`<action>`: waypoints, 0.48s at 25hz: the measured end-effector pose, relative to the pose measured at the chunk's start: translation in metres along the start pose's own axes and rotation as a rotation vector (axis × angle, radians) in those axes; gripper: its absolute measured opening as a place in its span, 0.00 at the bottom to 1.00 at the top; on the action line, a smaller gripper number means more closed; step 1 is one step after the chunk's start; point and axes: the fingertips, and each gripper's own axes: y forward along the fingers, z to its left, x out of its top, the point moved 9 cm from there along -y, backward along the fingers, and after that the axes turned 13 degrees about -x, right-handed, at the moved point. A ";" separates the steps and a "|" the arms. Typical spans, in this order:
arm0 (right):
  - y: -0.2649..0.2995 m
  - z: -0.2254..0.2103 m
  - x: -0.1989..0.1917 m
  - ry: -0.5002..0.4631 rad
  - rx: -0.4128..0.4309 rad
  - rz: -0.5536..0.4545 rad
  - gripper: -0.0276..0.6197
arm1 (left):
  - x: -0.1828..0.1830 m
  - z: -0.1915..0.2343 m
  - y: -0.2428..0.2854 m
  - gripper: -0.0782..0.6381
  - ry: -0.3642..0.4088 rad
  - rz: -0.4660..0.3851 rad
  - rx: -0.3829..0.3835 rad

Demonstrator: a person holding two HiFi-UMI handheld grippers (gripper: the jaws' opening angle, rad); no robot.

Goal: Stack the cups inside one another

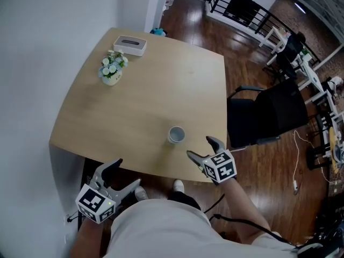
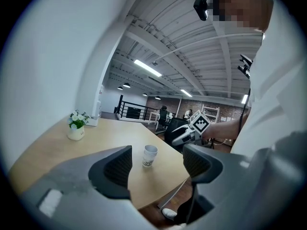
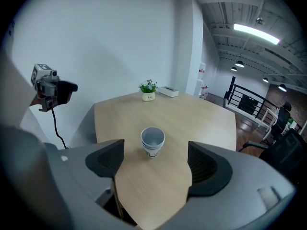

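Observation:
A stack of white paper cups (image 1: pixel 176 135) stands upright near the front edge of the wooden table (image 1: pixel 145 79), one nested in another. The stack of cups (image 3: pixel 152 142) shows an empty inside in the right gripper view, and the cups (image 2: pixel 149 155) appear beyond the jaws in the left gripper view. My right gripper (image 1: pixel 197 147) is open, just right of the cups and near the table edge, holding nothing. My left gripper (image 1: pixel 124 172) is open below the table's front left edge, away from the cups, also with nothing in it.
A small pot of white flowers (image 1: pixel 112 67) and a white tissue box (image 1: pixel 130 45) sit at the table's far left. A black office chair (image 1: pixel 269 114) stands to the right of the table. A white wall runs along the left.

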 end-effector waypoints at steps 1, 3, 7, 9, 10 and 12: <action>-0.002 0.000 -0.001 0.002 -0.003 0.002 0.68 | 0.000 0.001 0.001 0.60 0.000 0.002 -0.008; -0.006 0.003 -0.003 0.002 -0.006 0.003 0.68 | 0.000 0.004 0.002 0.60 -0.003 0.003 -0.020; -0.015 0.007 -0.008 -0.002 -0.018 0.007 0.68 | -0.003 0.010 0.004 0.60 -0.009 0.001 -0.036; -0.018 0.008 -0.011 -0.002 -0.020 0.011 0.68 | -0.005 0.011 0.007 0.60 -0.014 0.000 -0.047; -0.019 0.009 -0.013 -0.002 -0.022 0.013 0.68 | -0.006 0.011 0.010 0.60 -0.015 0.001 -0.055; -0.021 0.009 -0.016 0.004 -0.027 0.019 0.68 | -0.006 0.012 0.014 0.60 -0.010 0.005 -0.072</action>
